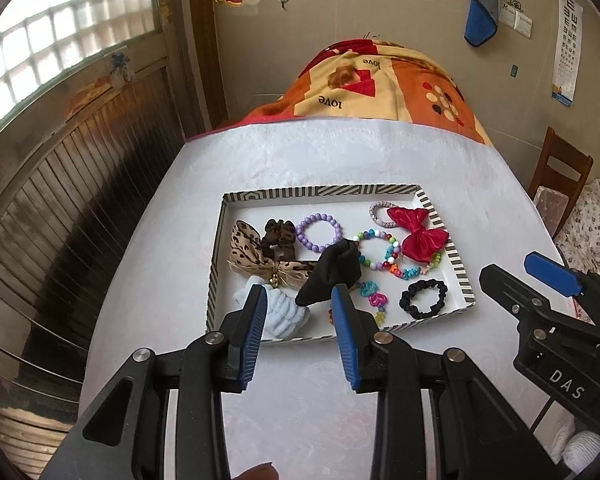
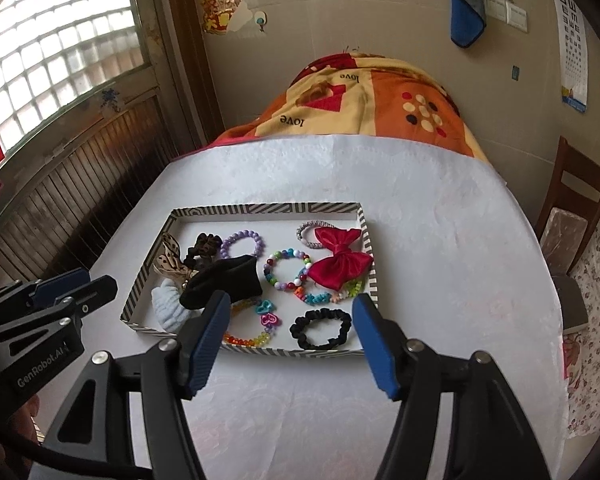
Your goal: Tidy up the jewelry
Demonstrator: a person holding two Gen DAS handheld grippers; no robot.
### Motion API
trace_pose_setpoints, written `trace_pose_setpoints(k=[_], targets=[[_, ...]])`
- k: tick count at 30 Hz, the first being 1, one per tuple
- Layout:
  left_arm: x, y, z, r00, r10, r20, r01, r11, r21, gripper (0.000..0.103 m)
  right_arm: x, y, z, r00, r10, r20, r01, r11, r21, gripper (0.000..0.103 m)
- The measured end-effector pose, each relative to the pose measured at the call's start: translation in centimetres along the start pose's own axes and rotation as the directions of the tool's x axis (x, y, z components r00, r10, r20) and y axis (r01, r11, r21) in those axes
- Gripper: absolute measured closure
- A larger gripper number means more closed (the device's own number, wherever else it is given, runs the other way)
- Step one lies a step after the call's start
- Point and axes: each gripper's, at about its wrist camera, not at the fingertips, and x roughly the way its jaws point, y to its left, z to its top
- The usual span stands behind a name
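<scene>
White tabletop [image 1: 172, 240]: striped tray [image 1: 324, 191] holds bracelets, bows, scrunchies; both hand-held grippers gape empty above.

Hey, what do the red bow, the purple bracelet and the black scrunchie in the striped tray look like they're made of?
Red bow: shiny satin-like fabric, judging by its sheen and soft folds.
Purple bracelet: round glossy beads, probably plastic or acrylic; glass can't be ruled out.
Black scrunchie: matte gathered cloth, ruffled as if over elastic.

Daylight enters a glass-block window [image 1: 60, 28] left; beige wall [image 1: 400, 8] behind, wooden chair [image 1: 560, 172] right.
</scene>
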Motion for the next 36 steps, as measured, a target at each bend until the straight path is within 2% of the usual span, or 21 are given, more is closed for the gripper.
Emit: trace_pose_setpoints(k=[36], targets=[[0.5, 0.6, 0.2, 1.000, 0.017, -0.010, -0.017, 1.000, -0.012, 0.078, 1.4, 0.2, 0.2, 0.999, 0.014, -0.038, -0.016, 0.999, -0.032, 0.036]])
